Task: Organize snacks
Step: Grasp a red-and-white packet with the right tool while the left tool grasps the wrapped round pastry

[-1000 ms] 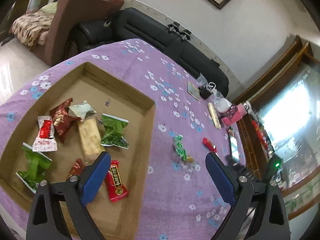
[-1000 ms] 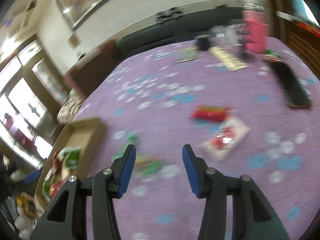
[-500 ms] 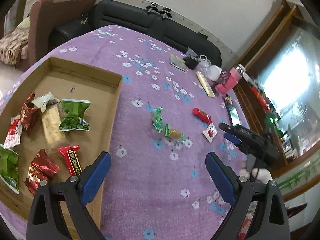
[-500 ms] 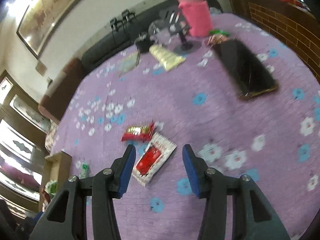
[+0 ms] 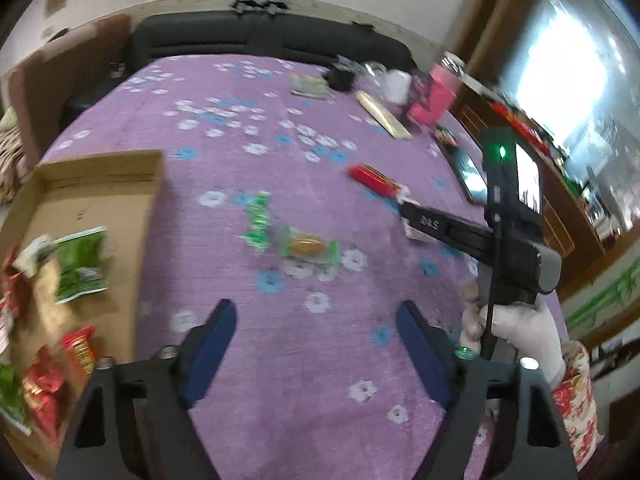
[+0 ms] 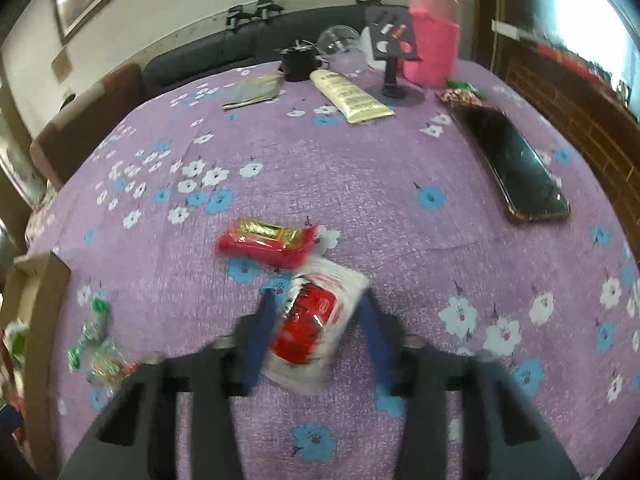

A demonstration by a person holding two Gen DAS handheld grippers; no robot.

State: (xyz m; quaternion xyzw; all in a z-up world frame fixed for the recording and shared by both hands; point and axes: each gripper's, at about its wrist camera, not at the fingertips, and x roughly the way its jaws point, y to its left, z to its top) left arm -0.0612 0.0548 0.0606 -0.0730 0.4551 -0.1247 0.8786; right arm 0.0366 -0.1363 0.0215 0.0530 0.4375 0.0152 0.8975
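Note:
My right gripper [image 6: 316,312] is open, its blue fingers either side of a white-and-red snack packet [image 6: 316,320] lying on the purple cloth. A red-and-gold snack bar [image 6: 266,242] lies just beyond it. My left gripper [image 5: 316,320] is open and empty above the cloth. Ahead of it lie a green twisted candy [image 5: 258,220] and a green-wrapped snack [image 5: 308,246], with the red bar [image 5: 372,178] farther right. The cardboard box [image 5: 100,184] at left holds several snacks, among them a green packet [image 5: 80,264]. The right gripper's body shows in the left wrist view [image 5: 508,224].
At the table's far side stand a pink bottle [image 6: 432,36], a black stand [image 6: 394,80], a cream tube [image 6: 352,96], a flat packet [image 6: 252,92] and a black cup [image 6: 298,62]. A phone [image 6: 512,160] lies at right. A dark sofa [image 5: 260,40] sits behind the table.
My right gripper has moved forward and down, and its fingers now straddle the white-and-red packet. My left gripper has swung right, away from the box toward the table's middle.

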